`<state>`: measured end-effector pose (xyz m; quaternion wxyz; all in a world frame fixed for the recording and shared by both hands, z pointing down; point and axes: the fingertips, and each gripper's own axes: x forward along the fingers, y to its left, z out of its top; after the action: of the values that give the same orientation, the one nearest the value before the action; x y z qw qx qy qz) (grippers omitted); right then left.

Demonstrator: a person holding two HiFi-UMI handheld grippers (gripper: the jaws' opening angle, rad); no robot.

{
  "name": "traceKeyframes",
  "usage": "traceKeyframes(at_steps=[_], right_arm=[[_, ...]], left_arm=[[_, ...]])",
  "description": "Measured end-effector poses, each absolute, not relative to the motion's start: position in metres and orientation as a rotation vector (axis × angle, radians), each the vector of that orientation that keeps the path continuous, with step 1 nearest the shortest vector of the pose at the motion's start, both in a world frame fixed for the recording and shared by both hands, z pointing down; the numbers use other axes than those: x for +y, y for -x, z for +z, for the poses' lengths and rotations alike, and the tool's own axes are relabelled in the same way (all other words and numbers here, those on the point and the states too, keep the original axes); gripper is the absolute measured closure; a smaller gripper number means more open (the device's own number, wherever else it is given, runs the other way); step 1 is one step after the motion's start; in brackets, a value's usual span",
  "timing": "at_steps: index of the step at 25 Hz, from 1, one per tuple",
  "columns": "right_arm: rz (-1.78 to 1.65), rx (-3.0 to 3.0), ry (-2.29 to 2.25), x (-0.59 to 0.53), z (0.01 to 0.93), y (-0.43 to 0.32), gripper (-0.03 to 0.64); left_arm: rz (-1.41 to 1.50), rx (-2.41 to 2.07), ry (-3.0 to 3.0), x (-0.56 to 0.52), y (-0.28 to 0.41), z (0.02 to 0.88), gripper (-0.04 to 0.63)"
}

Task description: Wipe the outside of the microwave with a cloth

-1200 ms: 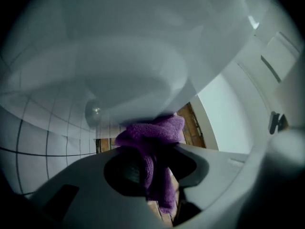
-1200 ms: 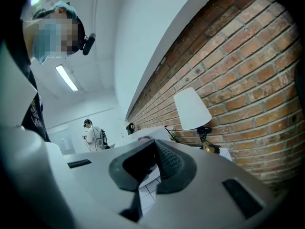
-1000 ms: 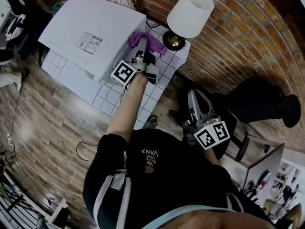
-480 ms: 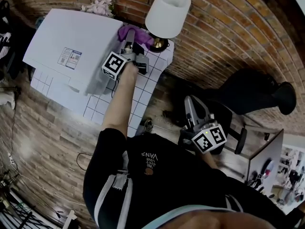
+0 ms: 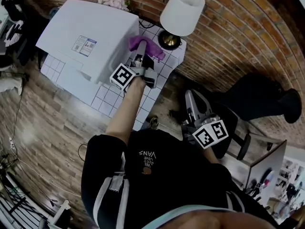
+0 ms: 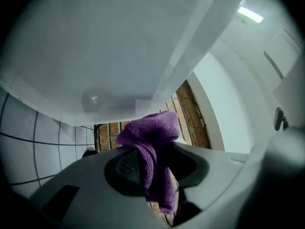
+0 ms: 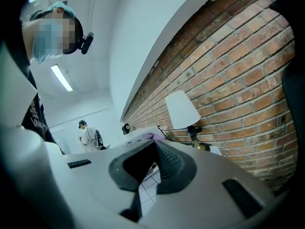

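Bright, even indoor light fills all views. Fisheye bending curves the edges, and both gripper views darken to black at their corners. The microwave top washes nearly white in the head view; a ceiling strip light glares in the left gripper view.

Seen from the head view, the label on top of the microwave is too small to read. The left gripper covers the near part of the purple cloth, so the spot where the cloth meets the microwave's side cannot be seen. The lampshade hides most of the lamp base. In the left gripper view the microwave runs past the frame's edges, and the cloth's lower end drops out of sight between the jaws. In the right gripper view a distant person is too small to make out.
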<state>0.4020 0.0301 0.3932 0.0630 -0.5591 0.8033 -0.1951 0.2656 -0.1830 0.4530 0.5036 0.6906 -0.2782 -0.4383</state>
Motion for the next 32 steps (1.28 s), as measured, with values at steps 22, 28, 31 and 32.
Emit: traceKeyframes(at_steps=[22,28,31,32], right_arm=[[-0.643,2.673,1.338,0.03,0.404,-0.314,0.617],[-0.646,2.616,1.456,0.032,0.404,-0.334,0.617],[-0.653,2.579,1.522,0.033,0.407,-0.349,0.617],[-0.655,2.565,1.546,0.034,0.407,-0.355,0.617]], left_arm=[[-1.099,-0.992,-1.51,-0.056,-0.129,0.532,0.466],[-1.094,-0.916,-1.526,-0.095,-0.157,0.527,0.466],[-1.058,-0.912,-1.54,-0.118,-0.175,0.536,0.466],[-1.049,-0.908,-1.547,-0.127,-0.182,0.537,0.466]])
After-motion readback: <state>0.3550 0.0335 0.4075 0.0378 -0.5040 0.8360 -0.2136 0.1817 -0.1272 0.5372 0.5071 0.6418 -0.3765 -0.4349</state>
